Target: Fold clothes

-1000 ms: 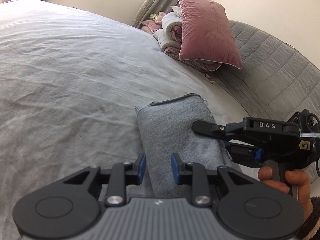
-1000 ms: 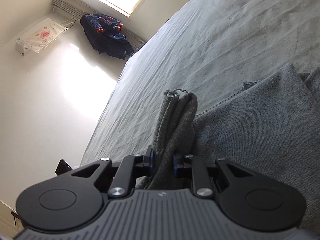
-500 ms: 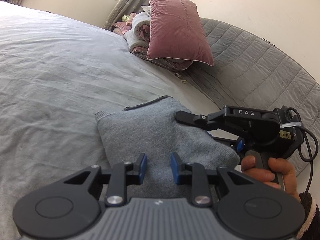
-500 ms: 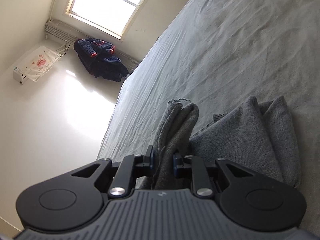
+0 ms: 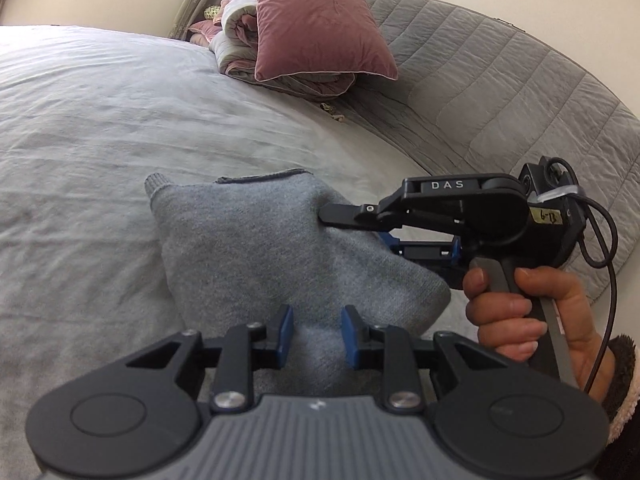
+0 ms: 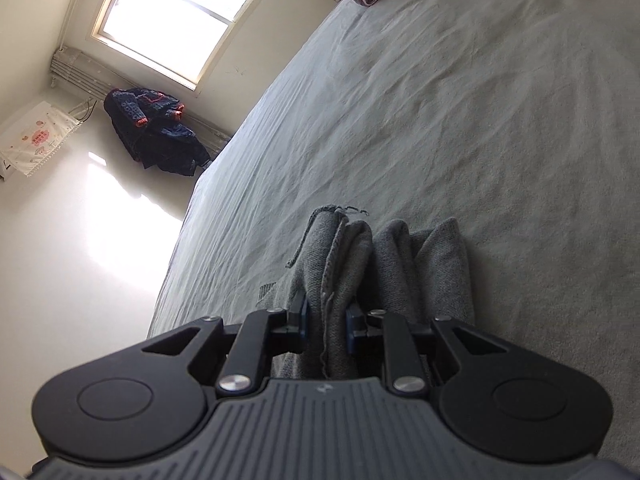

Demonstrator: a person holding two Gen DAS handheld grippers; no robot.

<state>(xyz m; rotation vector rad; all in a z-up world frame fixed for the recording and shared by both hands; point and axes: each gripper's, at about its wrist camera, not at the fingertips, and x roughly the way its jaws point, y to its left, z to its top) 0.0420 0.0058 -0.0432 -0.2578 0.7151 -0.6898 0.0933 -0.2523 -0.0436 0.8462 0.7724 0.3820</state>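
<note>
In the left wrist view, our left gripper [image 5: 314, 334] has its blue pads spread a little, the grey knit garment [image 5: 256, 248] lying between and ahead of them on the bed [image 5: 100, 120]; whether the pads touch cloth we cannot tell. Ahead and to the right, the right gripper [image 5: 348, 224] bites the garment's side.

In the right wrist view, our right gripper [image 6: 326, 320] pinches a bunch of stacked layers. We should keep those layers together, lower them level and keep the edges aligned.
</note>
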